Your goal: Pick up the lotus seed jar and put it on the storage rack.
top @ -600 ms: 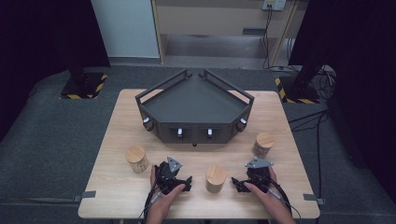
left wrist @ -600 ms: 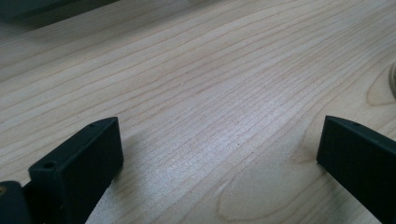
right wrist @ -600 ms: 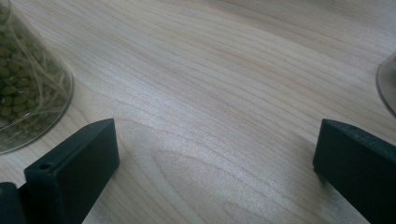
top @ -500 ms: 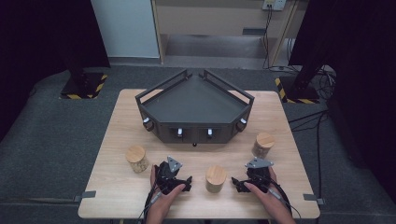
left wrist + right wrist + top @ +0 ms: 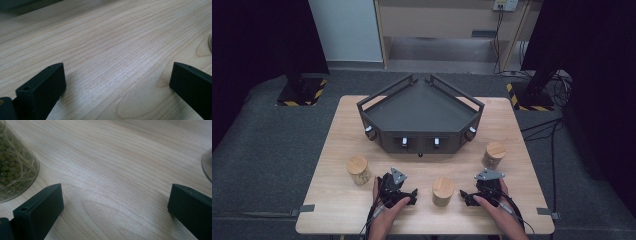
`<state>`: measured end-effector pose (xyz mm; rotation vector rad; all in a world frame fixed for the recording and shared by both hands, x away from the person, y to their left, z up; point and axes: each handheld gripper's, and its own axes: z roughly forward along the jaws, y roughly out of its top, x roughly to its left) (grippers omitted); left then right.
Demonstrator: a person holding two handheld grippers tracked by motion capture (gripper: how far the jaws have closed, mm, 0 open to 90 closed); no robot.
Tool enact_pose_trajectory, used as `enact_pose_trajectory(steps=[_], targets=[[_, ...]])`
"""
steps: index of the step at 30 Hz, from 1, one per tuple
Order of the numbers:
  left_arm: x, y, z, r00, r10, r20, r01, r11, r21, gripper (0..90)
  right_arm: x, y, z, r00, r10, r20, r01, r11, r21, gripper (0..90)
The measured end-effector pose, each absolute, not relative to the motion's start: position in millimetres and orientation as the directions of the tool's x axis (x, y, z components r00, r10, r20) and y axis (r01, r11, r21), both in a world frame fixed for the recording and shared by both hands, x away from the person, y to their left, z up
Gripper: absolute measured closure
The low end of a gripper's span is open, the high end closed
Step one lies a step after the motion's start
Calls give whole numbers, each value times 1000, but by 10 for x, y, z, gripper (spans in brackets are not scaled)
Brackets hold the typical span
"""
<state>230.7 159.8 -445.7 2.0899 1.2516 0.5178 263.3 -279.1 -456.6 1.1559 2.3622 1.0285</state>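
Black plastic left gripper [image 5: 396,189]: jaws spread wide, holding nothing, resting low over the table [image 5: 337,210] near its front edge, under the person's left hand [image 5: 388,216]. Right gripper [image 5: 482,190]: same build, jaws likewise wide apart and empty, under the right hand [image 5: 494,214]. Middle jar [image 5: 443,191]: wooden lid, upright between the two grippers; the right gripper view shows its glass wall [image 5: 15,167] with green beans inside, just beside the jaw. Left jar [image 5: 359,170]: upright, near the left gripper. Right jar [image 5: 493,155]: upright, beyond the right gripper. Dark tray [image 5: 421,131]: angular, railed, at table centre, behind all three jars.
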Motion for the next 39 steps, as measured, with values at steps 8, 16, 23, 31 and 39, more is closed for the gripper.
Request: enact_pose_trajectory(steps=[8, 16, 23, 31, 39], targets=[[2282, 1629, -4392, 472, 882, 6, 619, -336, 710, 22, 2633, -2792, -4566, -623, 782, 29, 554, 414, 722, 3], [2256, 1637, -4317, 484, 875, 17, 595, -343, 727, 25, 2632, -2792, -4567, -623, 782, 29, 554, 414, 722, 3], [2212, 1705, -4231, 480, 877, 21, 568, -329, 754, 29, 2632, -2792, -4567, -623, 782, 29, 554, 414, 722, 3], [2189, 1783, -4145, 479, 877, 20, 558, -322, 765, 33, 2632, -2792, -4567, -623, 782, 29, 554, 414, 722, 3], [2198, 1798, -4001, 506, 862, 36, 529, -343, 776, 32, 2632, -2792, -4567, -623, 782, 30, 554, 414, 722, 3]])
